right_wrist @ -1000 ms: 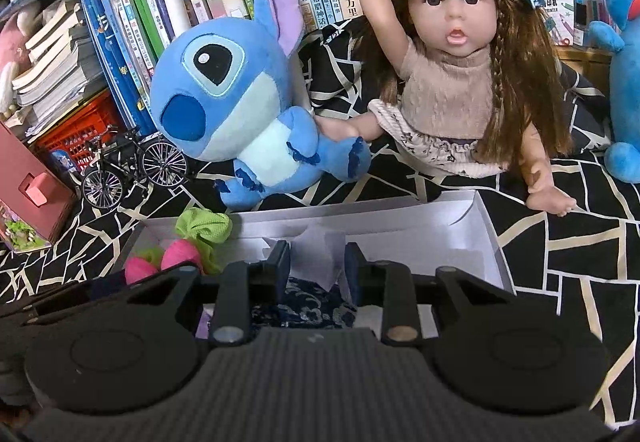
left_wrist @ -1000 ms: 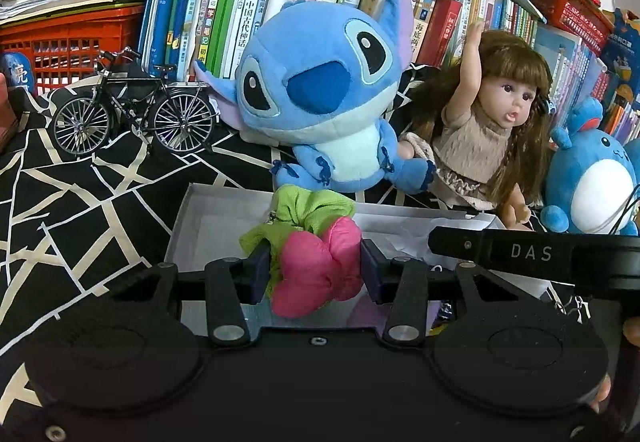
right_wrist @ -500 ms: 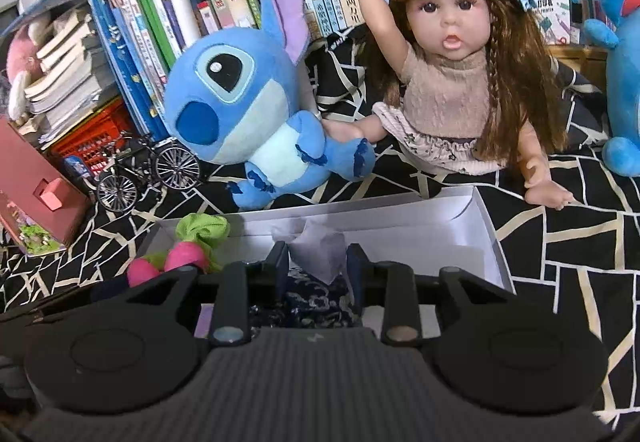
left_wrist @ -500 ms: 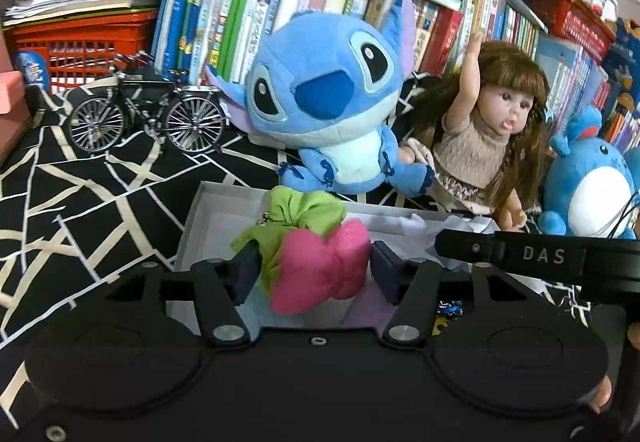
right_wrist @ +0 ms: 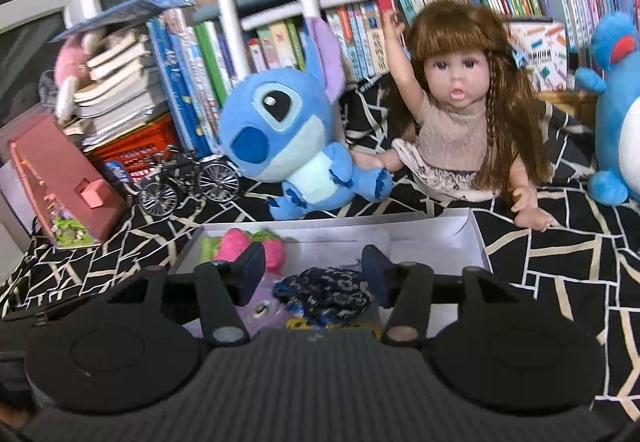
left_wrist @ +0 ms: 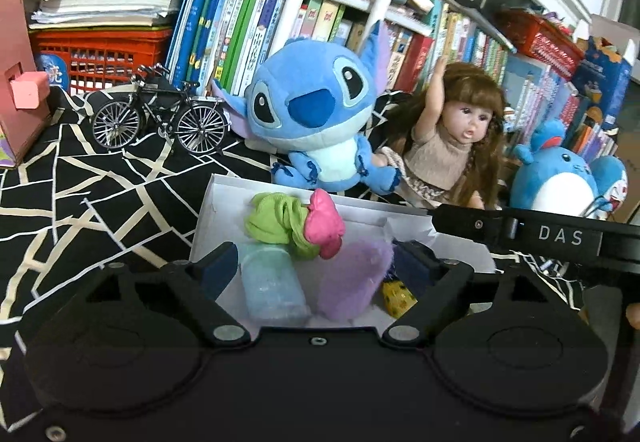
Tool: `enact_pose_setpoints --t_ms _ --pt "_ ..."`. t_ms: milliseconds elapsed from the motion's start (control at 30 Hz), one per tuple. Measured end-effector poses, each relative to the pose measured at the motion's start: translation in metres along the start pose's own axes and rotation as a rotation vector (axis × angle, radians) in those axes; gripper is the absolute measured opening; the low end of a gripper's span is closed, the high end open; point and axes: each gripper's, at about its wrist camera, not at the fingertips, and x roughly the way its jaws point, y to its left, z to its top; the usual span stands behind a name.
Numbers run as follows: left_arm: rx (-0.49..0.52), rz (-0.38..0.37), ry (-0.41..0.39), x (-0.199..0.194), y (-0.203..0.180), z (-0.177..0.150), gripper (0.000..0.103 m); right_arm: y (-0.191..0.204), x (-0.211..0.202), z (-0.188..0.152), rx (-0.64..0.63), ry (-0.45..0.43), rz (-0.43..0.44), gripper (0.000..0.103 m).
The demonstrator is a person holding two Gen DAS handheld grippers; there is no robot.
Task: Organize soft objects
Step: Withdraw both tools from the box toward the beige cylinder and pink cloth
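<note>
A white box lies on the black patterned cloth and holds the soft items. A pink and green scrunchie rests at its far left, free of my left gripper. The left jaws are opening and press on nothing. A light blue soft piece and a purple one lie below and between them. In the right wrist view my right gripper is also opening. It hangs over a dark blue patterned scrunchie that lies loose in the box, with the pink and green scrunchie to its left.
Behind the box sit a blue plush creature, a long-haired doll and a round blue plush. A model bicycle stands at the left, a pink toy house beyond it. Bookshelves and a red crate close off the back.
The left jaws spread and let go of the pink and green scrunchie, which now lies in the box. The right jaws opened off the dark blue scrunchie. Both grippers drew back and rose.
</note>
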Motion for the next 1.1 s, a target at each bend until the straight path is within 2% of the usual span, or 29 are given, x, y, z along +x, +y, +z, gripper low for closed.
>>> enact_pose_setpoints --t_ms 200,467,1100 --pt "0.041 -0.010 -0.039 -0.035 -0.003 -0.014 0.088 0.014 -0.035 -0.018 -0.059 -0.063 0.028 0.080" --pt "0.060 -0.015 -0.069 -0.071 -0.001 -0.039 0.089 0.027 -0.071 -0.044 -0.114 -0.135 0.042 0.086" --pt "0.063 0.088 -0.087 -0.115 0.025 -0.090 0.091 0.039 -0.096 -0.097 -0.147 -0.140 0.068 0.092"
